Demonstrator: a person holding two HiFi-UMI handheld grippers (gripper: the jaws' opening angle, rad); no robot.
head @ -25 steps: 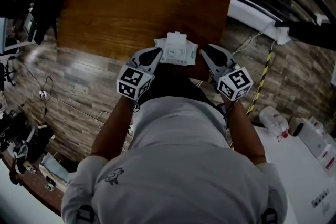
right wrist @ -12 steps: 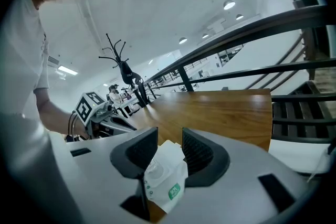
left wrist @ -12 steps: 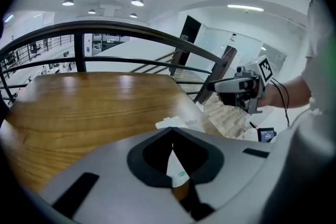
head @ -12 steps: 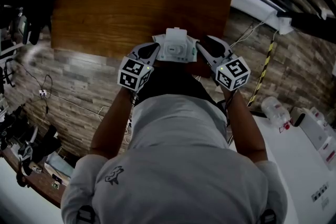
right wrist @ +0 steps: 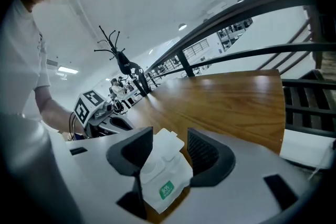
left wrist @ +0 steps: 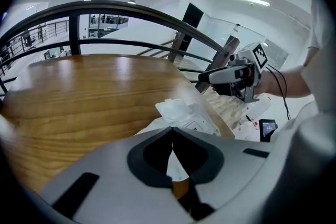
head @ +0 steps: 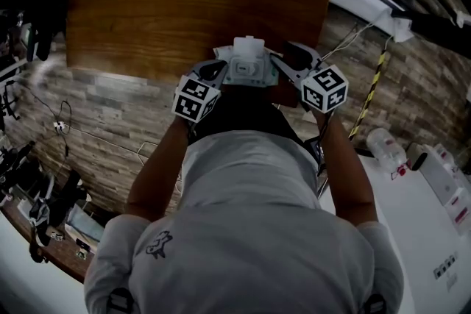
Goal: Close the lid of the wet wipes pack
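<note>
We clamp the soft, light wet wipes pack [head: 246,71] in the left gripper [left wrist: 172,131]. The right gripper [head: 281,61], jaws just opening, straddles it. We judge its stiff lid [head: 249,49] the place to press.

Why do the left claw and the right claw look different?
The left gripper has its jaws pressed together, seemingly pinching an edge of the wet wipes pack. The right gripper has its jaws apart, having just been opening, and the pack lies loose between them. In the head view, the left gripper is at the pack's left side and the right gripper at its right. Both point at the same pack on the wooden table.
</note>
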